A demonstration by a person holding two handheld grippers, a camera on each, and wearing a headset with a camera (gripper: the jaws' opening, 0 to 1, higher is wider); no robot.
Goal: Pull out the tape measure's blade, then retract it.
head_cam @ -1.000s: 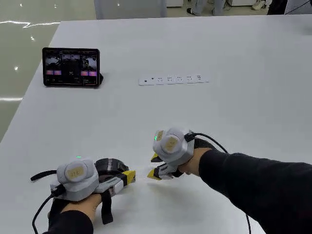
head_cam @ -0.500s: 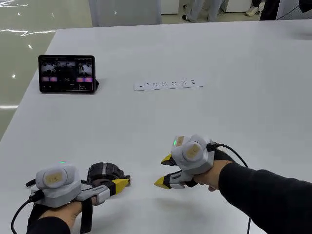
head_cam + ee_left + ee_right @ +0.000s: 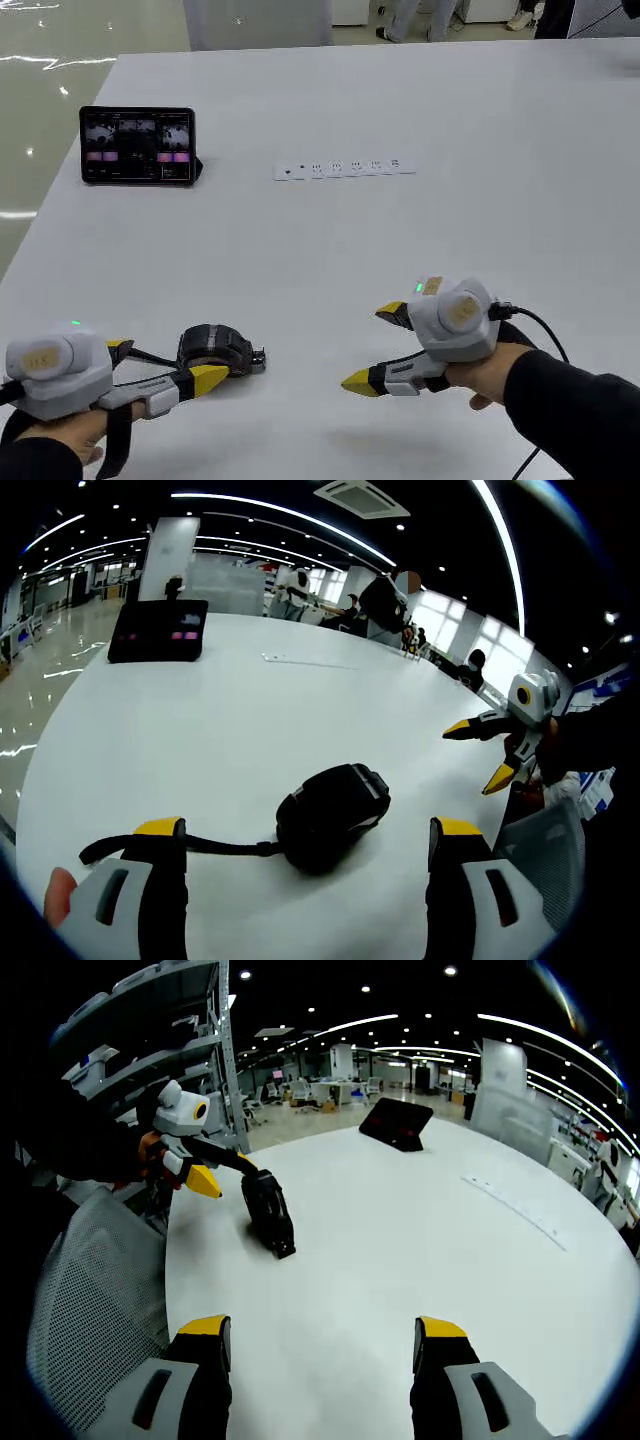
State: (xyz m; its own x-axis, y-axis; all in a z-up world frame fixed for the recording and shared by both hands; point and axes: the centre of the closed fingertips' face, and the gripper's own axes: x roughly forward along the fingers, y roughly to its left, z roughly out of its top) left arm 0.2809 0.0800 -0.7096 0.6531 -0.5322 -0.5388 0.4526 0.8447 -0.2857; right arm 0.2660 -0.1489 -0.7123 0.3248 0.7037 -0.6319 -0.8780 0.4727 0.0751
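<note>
We're hovering the left gripper [image 3: 165, 362] with its jaws spread wide, and the tape measure [image 3: 213, 350] is lying loose on the white table [image 3: 400, 240] just ahead of its yellow tips, gripped by nothing. The right gripper [image 3: 374, 347] is sitting well apart to the right, jaws parted as well and carrying nothing. No blade is showing out of the case.

Here's what we're worrying about. That tabletop is looking smooth and glossy, so a lopsided squeeze could send the case skating away. The case is rounded, black and rubbery-looking, and we're guessing it could twist between two narrow jaws once the blade is being tugged. Its thin black strap [image 3: 220, 846] is trailing toward one jaw and could snag. A blade let go too early could whip back hard.
</note>
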